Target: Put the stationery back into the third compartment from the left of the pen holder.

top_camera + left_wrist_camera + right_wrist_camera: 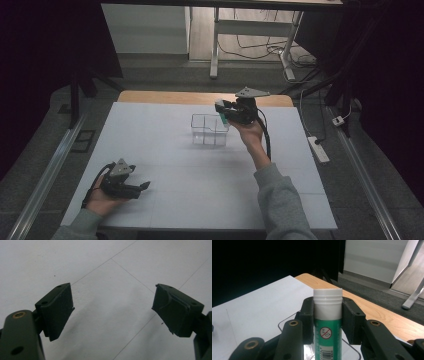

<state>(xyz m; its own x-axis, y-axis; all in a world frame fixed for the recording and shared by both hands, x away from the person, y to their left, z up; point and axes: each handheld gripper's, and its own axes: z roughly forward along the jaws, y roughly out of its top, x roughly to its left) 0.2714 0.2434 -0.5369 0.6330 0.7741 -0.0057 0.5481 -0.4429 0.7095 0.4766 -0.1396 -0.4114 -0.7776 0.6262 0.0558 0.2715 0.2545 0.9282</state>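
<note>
1. Right gripper view: the right gripper [327, 322] clamps a glue stick [327, 325], held above the clear box [210, 130].
2. Left gripper [113, 312] spread wide, holding nothing, low over the table [200, 185].

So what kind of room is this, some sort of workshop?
Probably a lab or office test space: a white-covered table with hand-held recording grippers, a bare desk frame behind, and loose cables with a power strip on the grey floor.
</note>
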